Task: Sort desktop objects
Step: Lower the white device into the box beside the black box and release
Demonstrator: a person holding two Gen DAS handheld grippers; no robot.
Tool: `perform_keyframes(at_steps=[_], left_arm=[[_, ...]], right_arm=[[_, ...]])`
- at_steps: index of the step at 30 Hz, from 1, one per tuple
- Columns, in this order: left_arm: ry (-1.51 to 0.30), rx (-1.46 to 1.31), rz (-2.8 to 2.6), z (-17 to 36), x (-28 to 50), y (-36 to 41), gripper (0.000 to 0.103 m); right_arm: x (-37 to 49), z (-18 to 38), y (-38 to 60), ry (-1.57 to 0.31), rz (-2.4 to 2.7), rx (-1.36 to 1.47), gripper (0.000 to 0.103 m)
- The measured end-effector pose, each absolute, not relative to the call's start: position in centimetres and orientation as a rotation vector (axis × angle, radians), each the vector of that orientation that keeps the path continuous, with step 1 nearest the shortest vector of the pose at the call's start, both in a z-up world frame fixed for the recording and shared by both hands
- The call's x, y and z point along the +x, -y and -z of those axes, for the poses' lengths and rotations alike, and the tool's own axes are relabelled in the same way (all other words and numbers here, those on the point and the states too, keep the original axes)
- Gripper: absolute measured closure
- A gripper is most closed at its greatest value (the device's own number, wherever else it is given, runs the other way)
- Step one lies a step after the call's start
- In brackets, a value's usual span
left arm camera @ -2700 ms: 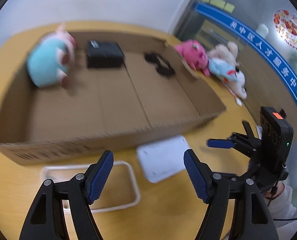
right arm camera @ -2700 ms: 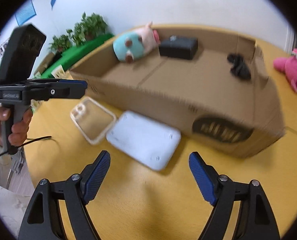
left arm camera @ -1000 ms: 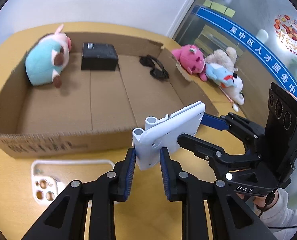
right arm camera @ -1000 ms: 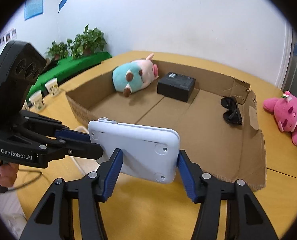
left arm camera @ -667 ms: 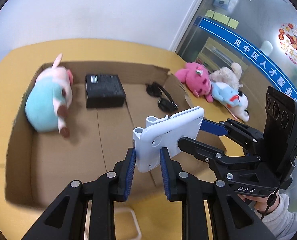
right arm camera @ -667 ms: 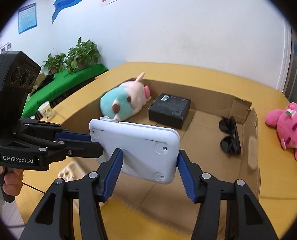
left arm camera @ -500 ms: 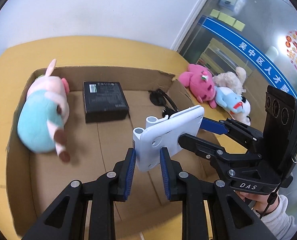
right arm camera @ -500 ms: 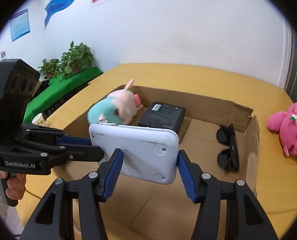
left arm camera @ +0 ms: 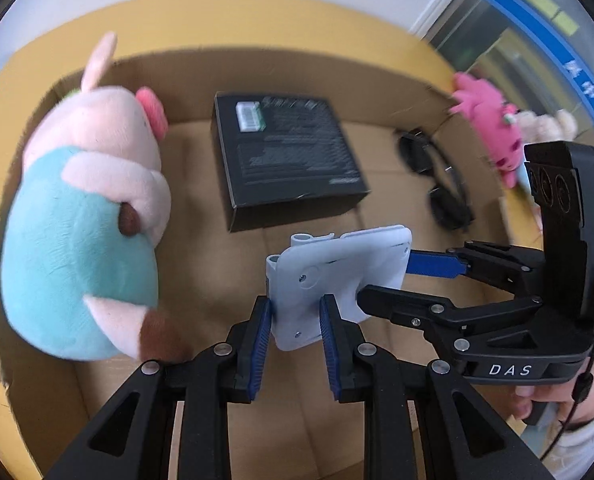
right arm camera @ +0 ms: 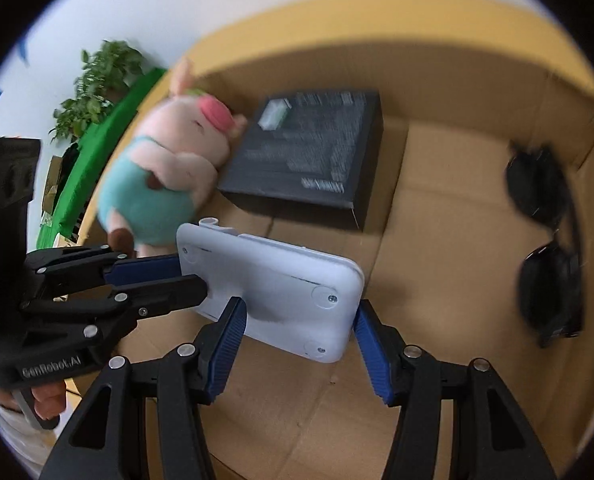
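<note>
Router [left arm camera: 337, 276] held over the box [left arm camera: 201, 264] floor, both grippers clamped on it.
Left gripper [left arm camera: 295, 316] pinches one end, right gripper [right arm camera: 297, 332] the sides; lower level into the gap beside the case [left arm camera: 285, 152], then release together.

My left gripper [left arm camera: 295, 320] and right gripper [left arm camera: 409, 280] both clamp white device [left arm camera: 337, 272] over cardboard box [left arm camera: 201, 256]; pig plush [left arm camera: 85, 232] lies beside.

"DAS" on right tongs [left arm camera: 431, 276]; "GenRobot.AI" on left tongs [right arm camera: 153, 278]
</note>
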State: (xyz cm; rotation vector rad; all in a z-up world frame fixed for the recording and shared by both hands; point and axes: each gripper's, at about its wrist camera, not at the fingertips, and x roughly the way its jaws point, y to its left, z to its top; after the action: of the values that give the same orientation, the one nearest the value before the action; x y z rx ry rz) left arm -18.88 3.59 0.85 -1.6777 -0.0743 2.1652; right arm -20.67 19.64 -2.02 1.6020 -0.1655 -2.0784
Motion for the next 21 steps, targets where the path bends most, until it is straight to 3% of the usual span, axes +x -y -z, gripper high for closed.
perform_keyframes(at_steps=[8, 11, 14, 16, 17, 19, 21], left_arm=[[0.052, -1.757, -2.204, 0.5, -20.3, -3.8, 0.079], [0.041, -1.735, -2.249, -0.7, -19.5, -2.8, 0.071], [0.038, -1.579, -2.366, -4.5, -17.1, -0.9, 0.064], [0.054, -1.433, -2.467, -7.5, -14.0, 0.9, 0.051], [0.042, -1.371, -2.519, -8.7, -12.6, 1.6, 0.047], [-0.025, -1.206, -2.647, -11.2, -8.7, 2.7, 0.027], [-0.095, -1.079, -2.731, -12.8, -6.0, 3.0, 0.019]], right_arm=[[-21.2, 3.4, -19.3, 0.191, 2.073, 1.681, 0.046], [-20.0, 2.3, -19.3, 0.139, 2.129, 1.623, 0.046], [-17.8, -1.0, -20.2, 0.047, 2.273, 1.482, 0.033], [-15.1, -3.7, -21.2, 0.005, 2.382, 1.345, 0.022], [-13.6, -4.9, -21.8, -0.009, 2.439, 1.284, 0.022], [-11.0, -6.2, -22.9, -0.027, 2.538, 1.217, 0.021], [-8.5, -6.9, -23.3, -0.047, 2.623, 1.157, 0.02]])
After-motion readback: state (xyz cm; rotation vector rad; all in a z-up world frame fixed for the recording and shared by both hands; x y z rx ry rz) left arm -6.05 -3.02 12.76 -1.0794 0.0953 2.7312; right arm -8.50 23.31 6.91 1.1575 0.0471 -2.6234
